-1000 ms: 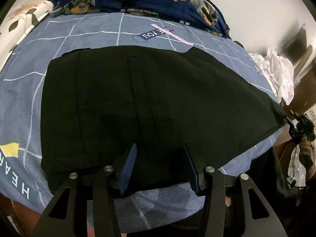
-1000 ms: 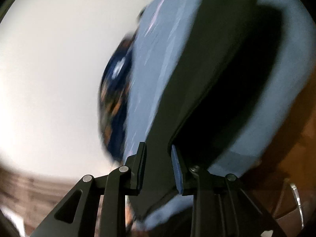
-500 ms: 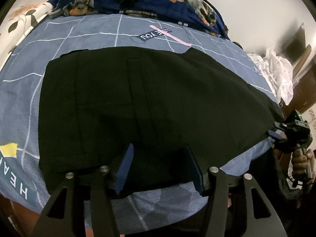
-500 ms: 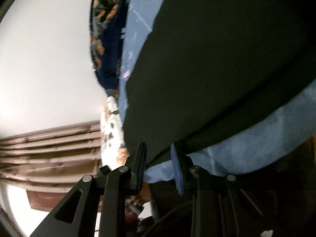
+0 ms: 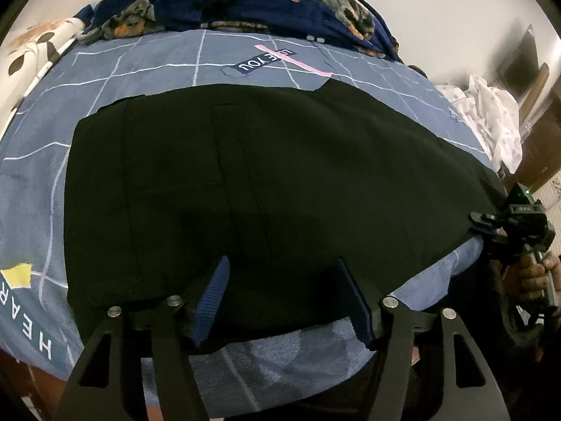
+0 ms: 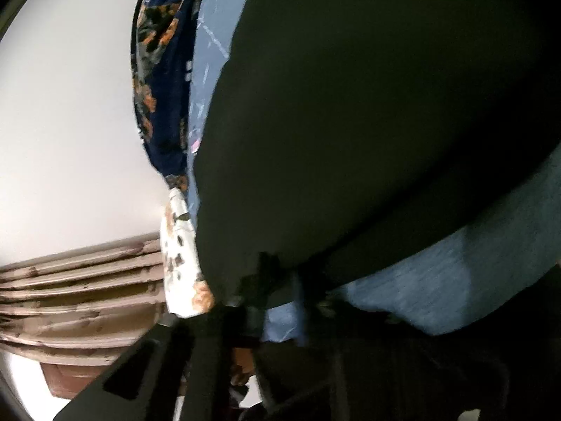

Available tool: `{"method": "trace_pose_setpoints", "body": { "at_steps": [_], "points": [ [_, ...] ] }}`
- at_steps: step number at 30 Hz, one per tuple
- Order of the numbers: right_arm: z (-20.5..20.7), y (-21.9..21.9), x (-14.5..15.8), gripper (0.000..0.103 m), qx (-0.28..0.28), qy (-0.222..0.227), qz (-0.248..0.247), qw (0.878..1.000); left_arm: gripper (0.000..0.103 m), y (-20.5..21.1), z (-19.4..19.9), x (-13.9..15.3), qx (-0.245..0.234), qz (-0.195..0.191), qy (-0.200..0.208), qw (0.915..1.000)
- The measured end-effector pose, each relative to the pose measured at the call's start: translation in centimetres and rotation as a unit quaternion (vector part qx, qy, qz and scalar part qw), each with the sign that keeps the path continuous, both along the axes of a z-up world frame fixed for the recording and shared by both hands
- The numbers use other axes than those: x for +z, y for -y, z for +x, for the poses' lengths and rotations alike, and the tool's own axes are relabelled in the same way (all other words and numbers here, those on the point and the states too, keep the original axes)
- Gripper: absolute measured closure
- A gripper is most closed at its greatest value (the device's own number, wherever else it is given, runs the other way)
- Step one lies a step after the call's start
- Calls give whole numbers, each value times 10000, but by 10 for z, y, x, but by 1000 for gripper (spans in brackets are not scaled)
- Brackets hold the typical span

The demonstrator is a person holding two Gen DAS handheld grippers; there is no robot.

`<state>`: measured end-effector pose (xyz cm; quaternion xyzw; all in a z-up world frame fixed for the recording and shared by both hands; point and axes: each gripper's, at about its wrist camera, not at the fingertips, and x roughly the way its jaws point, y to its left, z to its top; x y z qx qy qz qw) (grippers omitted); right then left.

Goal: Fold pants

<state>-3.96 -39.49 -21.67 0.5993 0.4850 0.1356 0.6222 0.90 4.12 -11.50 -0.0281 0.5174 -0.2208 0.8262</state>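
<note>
Since a second ago, the right hand-held gripper [image 5: 482,219] is being seen brought down to the right end of the black pants [image 5: 266,189], and its jaws, then apart, are now being shown clenched; in the left wrist view it is being seen small at the frame's right edge, touching the pants' edge, with a hand [image 5: 533,273] partly cut off on its grip below. Whether cloth is being pinched between the pads is not being made clear in either view. In the right wrist view the right hand-held gripper's own fingers [image 6: 266,280] are being blurred and lost against the dark cloth, and the pants are being shown only as a large black mass lying over the blue bedsheet [image 6: 420,291]. The left hand-held gripper [image 5: 284,301] is being held over the near edge of the pants with its jaws opening, the blue pads apart and nothing being pressed between them. Only the left wrist view is showing the pants spread flat across the bedsheet, the dog-print blanket [image 5: 245,3] beyond them, and a white garment [image 5: 491,115] at the right. Only the right wrist view is showing brown slats [image 6: 80,291] at its left.
</note>
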Motion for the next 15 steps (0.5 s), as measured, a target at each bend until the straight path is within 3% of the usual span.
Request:
{"method": "trace_pose_setpoints", "body": {
  "at_steps": [8,13,15],
  "points": [
    [-8,3,11,101,177,136,-269,9994,38,-6,2,-1,71,-151,-87,9998],
    [-8,8,-4,100,114,45,166,9998,38,-4,1,0,42,-93,-64,9999],
    [-14,20,-2,92,-42,32,351,9994,38,-4,1,0,27,-56,-58,10000]
  ]
}}
